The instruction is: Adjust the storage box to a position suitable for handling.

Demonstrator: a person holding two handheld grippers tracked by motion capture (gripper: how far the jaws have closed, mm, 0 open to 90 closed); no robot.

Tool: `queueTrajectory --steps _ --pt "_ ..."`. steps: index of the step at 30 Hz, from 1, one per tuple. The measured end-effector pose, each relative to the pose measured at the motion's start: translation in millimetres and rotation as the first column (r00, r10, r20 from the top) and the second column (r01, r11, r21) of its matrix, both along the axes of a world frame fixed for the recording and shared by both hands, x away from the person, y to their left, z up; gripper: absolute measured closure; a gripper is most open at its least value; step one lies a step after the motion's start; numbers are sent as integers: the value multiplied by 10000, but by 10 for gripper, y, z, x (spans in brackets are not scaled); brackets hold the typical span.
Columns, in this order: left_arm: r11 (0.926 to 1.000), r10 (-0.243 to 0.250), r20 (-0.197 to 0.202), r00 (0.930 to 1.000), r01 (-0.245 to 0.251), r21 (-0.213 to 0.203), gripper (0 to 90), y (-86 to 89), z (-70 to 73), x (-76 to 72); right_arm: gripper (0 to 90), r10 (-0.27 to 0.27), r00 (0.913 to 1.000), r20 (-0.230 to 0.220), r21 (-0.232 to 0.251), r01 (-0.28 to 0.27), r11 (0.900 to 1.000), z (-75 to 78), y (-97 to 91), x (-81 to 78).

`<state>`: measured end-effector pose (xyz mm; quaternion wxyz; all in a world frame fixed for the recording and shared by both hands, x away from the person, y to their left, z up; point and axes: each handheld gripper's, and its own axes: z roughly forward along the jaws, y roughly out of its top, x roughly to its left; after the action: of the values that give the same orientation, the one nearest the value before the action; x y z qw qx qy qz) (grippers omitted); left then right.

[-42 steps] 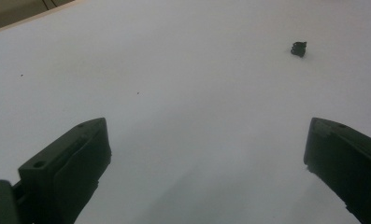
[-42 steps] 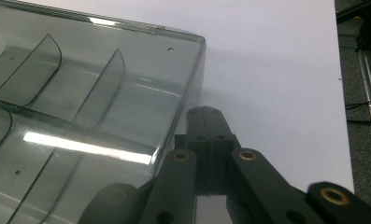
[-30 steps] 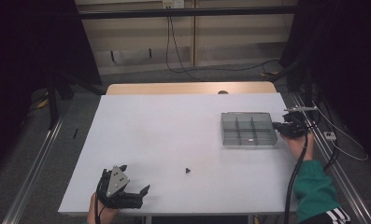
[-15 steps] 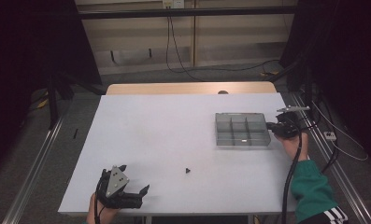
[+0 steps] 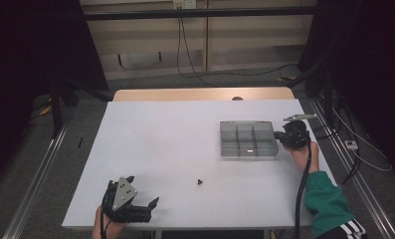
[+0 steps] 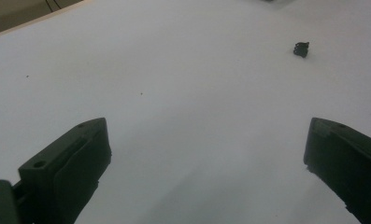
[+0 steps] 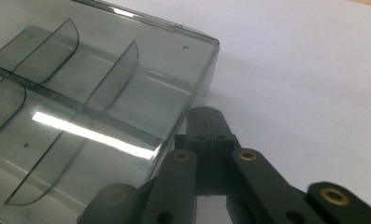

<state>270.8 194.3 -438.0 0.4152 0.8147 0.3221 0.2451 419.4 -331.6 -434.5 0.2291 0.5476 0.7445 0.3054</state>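
A clear grey compartment box (image 5: pixel 248 148) with no visible contents sits on the white table (image 5: pixel 165 134) at the right. My right gripper (image 5: pixel 278 136) is shut, nothing between its jaws, and its tip touches the box's right wall. The right gripper view shows the closed jaws (image 7: pixel 204 116) against the box's side wall (image 7: pixel 199 79). A small black part (image 5: pixel 199 181) lies alone near the front middle. My left gripper (image 5: pixel 144 191) rests open at the front left corner. Its view has that part (image 6: pixel 301 49) well ahead of the wide jaws (image 6: pixel 206 135).
The table's right edge lies just behind the right hand, and the front edge runs under the left hand. Beyond the far edge a tan strip (image 5: pixel 200 93) borders the table. Cables lie on the floor at the back and right.
The right gripper has slid left across the table, and the compartment box has shifted left with it. The left gripper and the small black part have stayed put.
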Motion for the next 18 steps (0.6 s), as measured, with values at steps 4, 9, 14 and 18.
queueTrajectory --steps 4,9,14,18 --pt "10000 5 10 10000 -5 17 5 3 1 0 900 204 9998 12 -69 -204 9998 0 61 -1" --pt "10000 -1 6 10000 1 31 5 3 1 0 900 324 9995 -59 -63 -325 9995 7 126 -6" --pt "10000 21 5 10000 -21 20 5 5 2 -2 900 421 9988 -241 -82 -423 9991 -1 158 -11" --pt "10000 10 -40 10000 -10 34 6 12 2 -2 900 534 9977 -428 -143 -541 9984 -16 192 -26"
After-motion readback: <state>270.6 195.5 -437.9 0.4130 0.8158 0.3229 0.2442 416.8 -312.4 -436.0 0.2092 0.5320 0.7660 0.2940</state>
